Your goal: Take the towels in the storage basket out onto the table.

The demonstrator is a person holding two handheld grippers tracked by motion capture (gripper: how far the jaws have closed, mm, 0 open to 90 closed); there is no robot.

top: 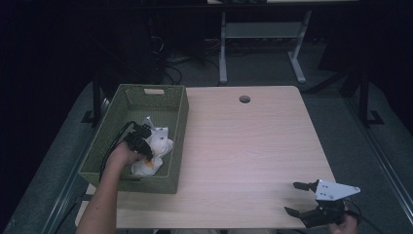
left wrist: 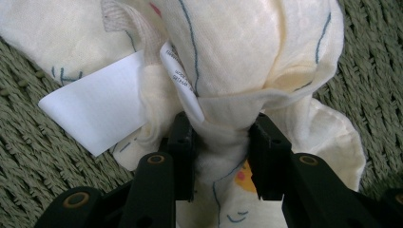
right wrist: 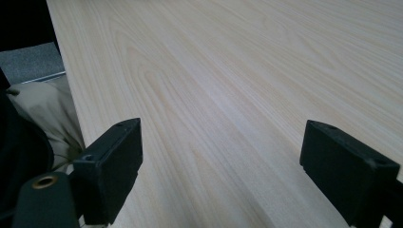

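my left gripper (left wrist: 221, 142) is down in the green basket (top: 173, 122), jaws clenched on a bunched fold of the cream cloth (left wrist: 247, 57) (white label (left wrist: 97, 116) just beside them). my right gripper (top: 298, 198) hovers over the worktop (top: 243, 146), jaws spread wide, well apart from the cloth.

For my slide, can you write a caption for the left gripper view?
Left gripper pinches a bunched cream cloth with a white tag inside a green woven basket.
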